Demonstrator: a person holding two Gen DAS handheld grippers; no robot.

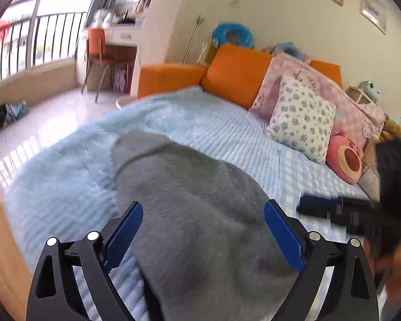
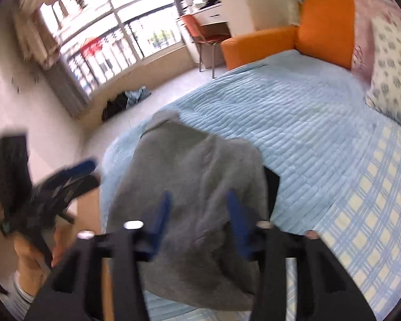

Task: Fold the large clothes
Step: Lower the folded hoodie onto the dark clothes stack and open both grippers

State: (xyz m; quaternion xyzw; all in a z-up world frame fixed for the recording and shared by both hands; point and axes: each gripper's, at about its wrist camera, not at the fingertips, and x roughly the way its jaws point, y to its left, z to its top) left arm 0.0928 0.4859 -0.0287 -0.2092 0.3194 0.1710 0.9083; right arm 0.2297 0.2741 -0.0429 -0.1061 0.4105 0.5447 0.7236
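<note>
On the bed [image 1: 227, 133] lies a grey garment [image 1: 195, 200]; left gripper [image 1: 203, 230] jaws wide apart, right gripper [image 2: 197, 224] jaws apart, neither gripping.

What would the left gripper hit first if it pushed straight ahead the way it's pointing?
Most likely the grey garment: it fills the space between and beyond the open fingers of the left gripper, lying on the blue bedspread. Exact depth is unclear.

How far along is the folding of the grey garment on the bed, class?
Done: the grey garment lies on the blue bedspread already bunched into a narrow heap, not spread flat. In hand: nothing is gripped; the left gripper stands wide open over it, and the right gripper, blurred, has a gap between its fingers. Left: squaring the uneven edges and finishing the folds.
</note>
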